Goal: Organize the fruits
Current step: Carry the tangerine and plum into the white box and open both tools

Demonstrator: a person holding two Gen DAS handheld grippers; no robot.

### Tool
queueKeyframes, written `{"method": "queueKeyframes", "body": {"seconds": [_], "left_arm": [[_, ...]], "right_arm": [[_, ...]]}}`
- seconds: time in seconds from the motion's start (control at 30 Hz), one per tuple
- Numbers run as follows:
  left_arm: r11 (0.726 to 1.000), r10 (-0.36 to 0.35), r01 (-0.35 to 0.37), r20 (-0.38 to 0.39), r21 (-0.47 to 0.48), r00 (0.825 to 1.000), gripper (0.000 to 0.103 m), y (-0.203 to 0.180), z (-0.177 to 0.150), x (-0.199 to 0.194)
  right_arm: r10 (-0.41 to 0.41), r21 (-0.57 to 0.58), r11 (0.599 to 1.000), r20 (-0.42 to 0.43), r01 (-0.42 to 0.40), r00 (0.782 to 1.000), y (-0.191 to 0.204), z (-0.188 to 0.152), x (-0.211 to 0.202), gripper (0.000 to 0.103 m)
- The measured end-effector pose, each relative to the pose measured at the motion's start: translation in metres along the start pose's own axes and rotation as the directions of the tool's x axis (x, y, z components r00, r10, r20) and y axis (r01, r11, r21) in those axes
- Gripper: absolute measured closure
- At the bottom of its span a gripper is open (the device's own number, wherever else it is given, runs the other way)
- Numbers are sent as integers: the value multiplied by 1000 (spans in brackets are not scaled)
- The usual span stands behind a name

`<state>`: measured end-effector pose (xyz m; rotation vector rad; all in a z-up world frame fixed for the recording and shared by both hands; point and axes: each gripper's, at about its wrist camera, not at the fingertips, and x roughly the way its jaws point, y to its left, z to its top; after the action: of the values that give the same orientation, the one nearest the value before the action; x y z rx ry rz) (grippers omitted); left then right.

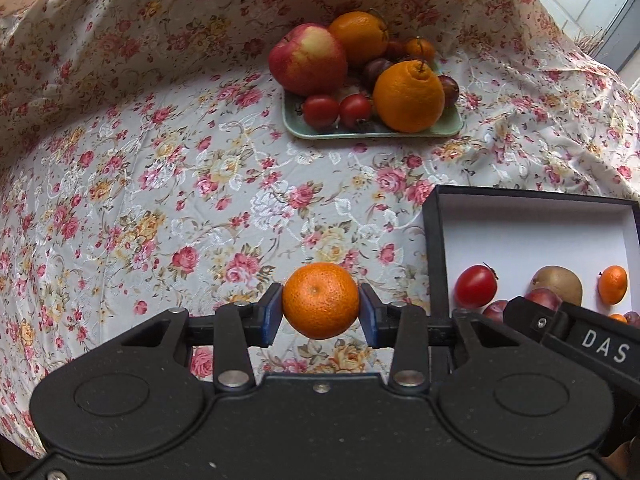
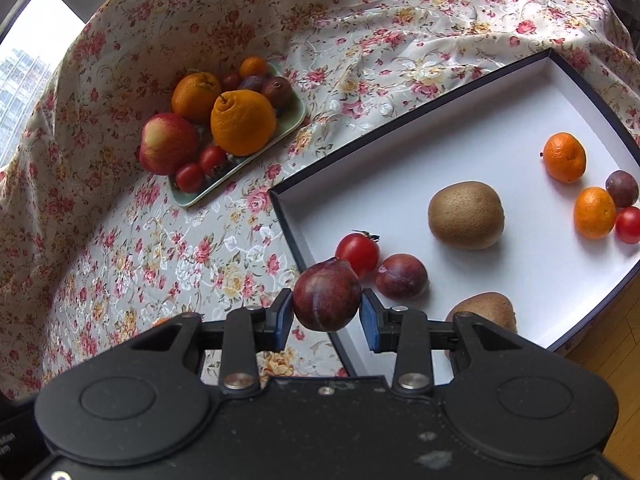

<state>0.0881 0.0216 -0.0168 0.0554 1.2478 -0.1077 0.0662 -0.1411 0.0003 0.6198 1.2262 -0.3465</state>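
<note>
Fruits split between two containers on my bench: a green tray (image 1: 372,133) at the far side and a black-rimmed white box (image 2: 440,136) nearer, both on the floral tablecloth (image 1: 160,200); my left tongs (image 1: 321,307) are clamped on a mandarin (image 1: 321,300), blue pads pressing both sides, held above the cloth just left of the box's corner; my right tongs (image 2: 326,307) grip a dark plum (image 2: 327,295), left pad on its skin, contact at the right pad hard to judge, fruit held over the box's near-left rim.

Tray holds a red-yellow apple (image 1: 307,58), a large knobbed orange (image 1: 409,96), a rounder orange (image 1: 360,36) behind, two cherry tomatoes (image 1: 338,110) at the front edge, several dark plums and a small mandarin at the back.

Box, from the right wrist view: a kiwi (image 2: 466,215) mid-floor; a cherry tomato (image 2: 357,254) touching a second plum (image 2: 401,276) near the left wall; two mandarins (image 2: 565,157), one more plum and one more tomato clustered at the right; another kiwi (image 2: 486,308) partly hidden behind the right tongs.
</note>
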Motion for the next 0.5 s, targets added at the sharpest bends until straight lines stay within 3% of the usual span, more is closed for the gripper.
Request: {"method": "queueKeyframes", "body": {"seconds": [0.3, 0.5], "left_arm": [[995, -32, 30, 15, 95, 999, 55, -79, 7, 5], [992, -24, 22, 12, 128, 1000, 55, -114, 6, 14]], "right_arm": [[-107, 99, 990, 78, 99, 991, -93, 35, -15, 65], [-120, 78, 990, 42, 116, 992, -128, 38, -11, 65]]}}
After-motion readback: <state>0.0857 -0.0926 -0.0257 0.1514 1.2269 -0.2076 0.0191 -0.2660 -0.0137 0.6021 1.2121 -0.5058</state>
